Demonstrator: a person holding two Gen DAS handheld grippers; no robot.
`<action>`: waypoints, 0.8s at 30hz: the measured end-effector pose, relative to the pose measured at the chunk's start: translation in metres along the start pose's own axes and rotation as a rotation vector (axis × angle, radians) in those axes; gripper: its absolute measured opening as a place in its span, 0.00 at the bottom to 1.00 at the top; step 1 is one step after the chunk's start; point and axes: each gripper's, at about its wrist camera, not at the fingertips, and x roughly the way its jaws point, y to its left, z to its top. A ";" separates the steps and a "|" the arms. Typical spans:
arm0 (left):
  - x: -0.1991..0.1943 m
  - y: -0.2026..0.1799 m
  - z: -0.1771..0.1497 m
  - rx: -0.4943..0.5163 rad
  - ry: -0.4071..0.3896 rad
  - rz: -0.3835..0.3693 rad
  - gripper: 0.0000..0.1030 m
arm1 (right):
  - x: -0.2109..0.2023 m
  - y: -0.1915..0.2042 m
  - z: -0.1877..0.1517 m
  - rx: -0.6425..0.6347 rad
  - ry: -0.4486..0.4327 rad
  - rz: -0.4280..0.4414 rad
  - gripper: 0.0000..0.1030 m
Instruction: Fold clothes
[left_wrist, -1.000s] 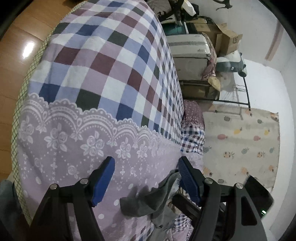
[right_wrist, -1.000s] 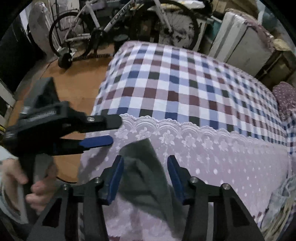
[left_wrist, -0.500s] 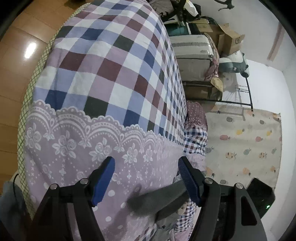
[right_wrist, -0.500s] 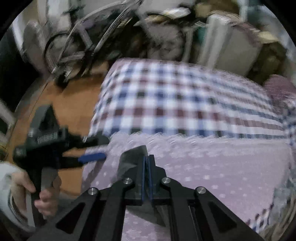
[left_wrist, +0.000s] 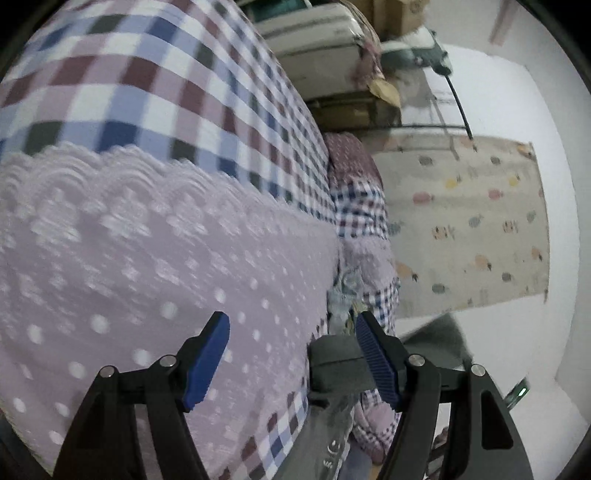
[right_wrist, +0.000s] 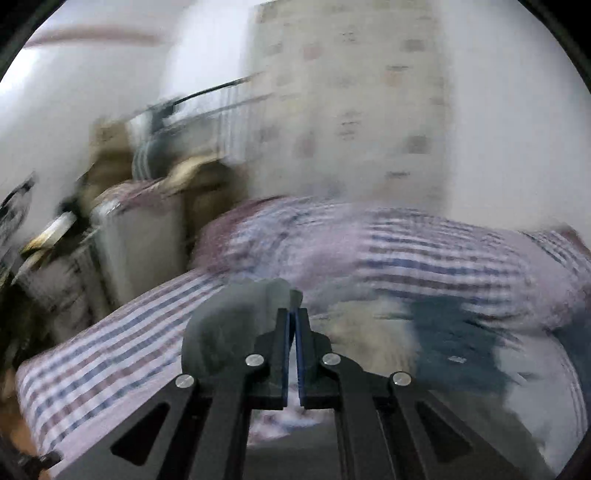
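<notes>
Your R gripper (right_wrist: 291, 314) is clamped on the grey garment (right_wrist: 229, 325), bunched left of its tips over the bed (right_wrist: 110, 347), w/ L gripper (left_wrist: 291, 354) wide apart, holding nothing, so R's nearer.

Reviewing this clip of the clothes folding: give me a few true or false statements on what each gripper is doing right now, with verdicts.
1. The right gripper is shut on the grey cloth garment. True.
2. The left gripper is clamped on the garment. False: its blue-padded fingers stand wide apart with nothing between them.
3. The left gripper hangs over the lilac dotted bedspread. True.
4. The right wrist view is sharp and steady. False: it is heavily motion-blurred.
</notes>
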 end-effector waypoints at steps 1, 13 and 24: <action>0.003 -0.004 -0.002 0.014 0.012 -0.004 0.72 | -0.002 -0.030 0.004 0.047 -0.005 -0.055 0.01; 0.064 -0.074 -0.081 0.340 0.269 -0.023 0.72 | -0.056 -0.334 -0.156 0.554 0.242 -0.496 0.02; 0.119 -0.149 -0.201 0.951 0.382 0.070 0.72 | -0.053 -0.340 -0.191 0.399 0.333 -0.480 0.45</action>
